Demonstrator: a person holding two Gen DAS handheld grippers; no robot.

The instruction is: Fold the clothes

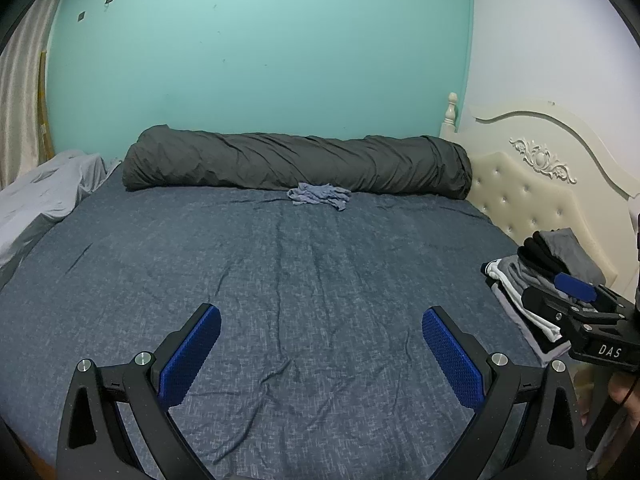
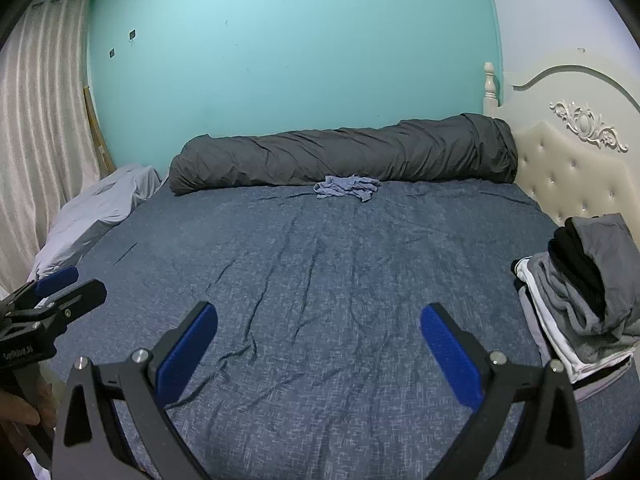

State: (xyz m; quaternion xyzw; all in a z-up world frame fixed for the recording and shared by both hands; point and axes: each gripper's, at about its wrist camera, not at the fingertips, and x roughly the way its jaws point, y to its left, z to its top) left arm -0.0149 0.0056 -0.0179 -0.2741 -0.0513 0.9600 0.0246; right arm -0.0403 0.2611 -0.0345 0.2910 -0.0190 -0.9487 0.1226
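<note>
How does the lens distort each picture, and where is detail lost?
Left wrist view: the bed bulges, black vignette fills the corners, and the crumpled blue garment is small but legible. Right wrist view: the same barrel curve bends the curtain.

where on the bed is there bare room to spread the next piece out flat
The middle of the blue sheet is bare, from both open grippers up to the crumpled blue garment by the rolled grey duvet. It is crowded at the right edge, where the folded stack sits below the headboard.
</note>
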